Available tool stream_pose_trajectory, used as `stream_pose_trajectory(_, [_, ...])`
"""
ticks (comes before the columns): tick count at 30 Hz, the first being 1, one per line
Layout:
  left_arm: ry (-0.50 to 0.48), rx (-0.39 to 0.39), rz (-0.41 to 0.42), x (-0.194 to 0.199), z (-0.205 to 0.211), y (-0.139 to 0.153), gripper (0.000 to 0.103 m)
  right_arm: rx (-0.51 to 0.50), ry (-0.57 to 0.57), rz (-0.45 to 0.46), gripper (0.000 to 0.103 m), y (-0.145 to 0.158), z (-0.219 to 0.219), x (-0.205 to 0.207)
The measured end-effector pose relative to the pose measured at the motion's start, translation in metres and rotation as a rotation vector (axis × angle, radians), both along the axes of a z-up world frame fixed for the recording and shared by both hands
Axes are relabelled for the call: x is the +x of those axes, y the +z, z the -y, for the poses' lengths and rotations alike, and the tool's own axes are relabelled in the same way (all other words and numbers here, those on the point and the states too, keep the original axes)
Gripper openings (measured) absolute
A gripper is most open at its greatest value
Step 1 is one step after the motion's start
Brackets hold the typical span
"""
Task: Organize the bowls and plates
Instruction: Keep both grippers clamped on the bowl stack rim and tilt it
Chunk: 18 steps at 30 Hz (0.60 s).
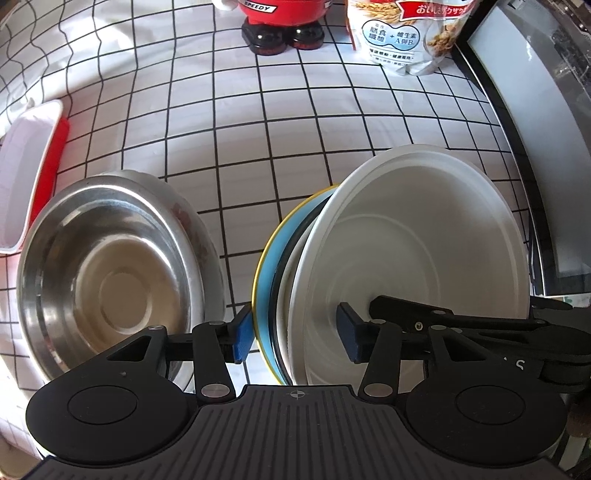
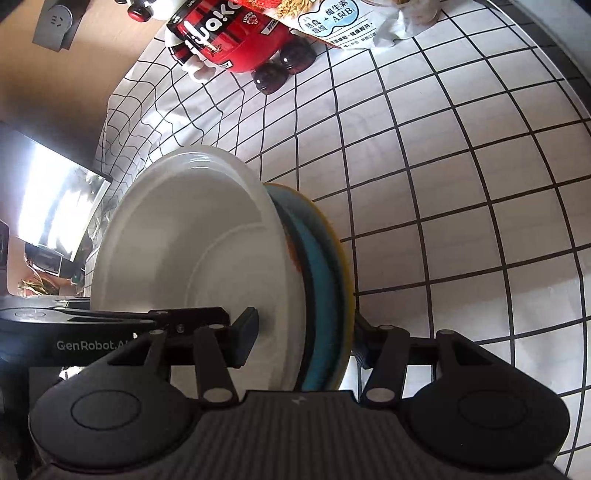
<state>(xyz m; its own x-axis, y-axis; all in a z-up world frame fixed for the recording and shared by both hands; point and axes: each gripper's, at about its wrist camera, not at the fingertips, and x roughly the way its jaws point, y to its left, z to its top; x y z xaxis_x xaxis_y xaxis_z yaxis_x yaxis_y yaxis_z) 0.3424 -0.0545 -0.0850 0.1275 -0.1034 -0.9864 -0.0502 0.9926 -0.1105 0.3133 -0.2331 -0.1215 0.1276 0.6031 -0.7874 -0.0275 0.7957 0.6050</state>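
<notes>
- So both tongs clamp the same plate stack (image 1: 369, 266), held on edge over the gridded worktop (image 1: 258, 140).
- Left tongs (image 1: 295, 332) w/ blue pads; right tongs (image 2: 306, 343) grip it too.
- Steel bowl (image 1: 110, 273) at 9 o'clock of stack, just beside.
- Red figure (image 1: 284, 22) + cereal bag (image 1: 402, 37) at 12.

We counted two tongs in all, the left tongs (image 1: 297, 332) and the right tongs (image 2: 306, 341). Between them stood one stack of dishes on edge, in which we made out three pieces: one white plate (image 1: 410, 236), one blue plate (image 1: 271, 258) with a yellow rim, and one dark-rimmed piece between them, too hidden to name. We counted one steel bowl (image 1: 110, 266), one white tray (image 1: 26, 166) with a red side, one red figurine (image 2: 236, 40), and one cereal bag (image 1: 402, 33) on the one checked bench (image 1: 258, 122).
</notes>
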Motion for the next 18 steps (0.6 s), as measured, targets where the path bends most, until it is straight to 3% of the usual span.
stream_pose_trajectory(6, [-0.017,-0.007,0.007,-0.001,0.0,0.001,0.052,-0.016,0.012,0.024,0.053,0.001,-0.002,-0.001])
stream_pose_trajectory(11, [0.07,-0.064,0.001,0.0,-0.01,0.0,0.043,-0.023,0.015,0.034,0.053,0.001,-0.002,-0.001])
stream_pose_trajectory(18, [0.039,0.0,-0.01,-0.002,-0.011,0.006,0.029,-0.026,0.014,0.037,0.055,0.001,-0.002,-0.001])
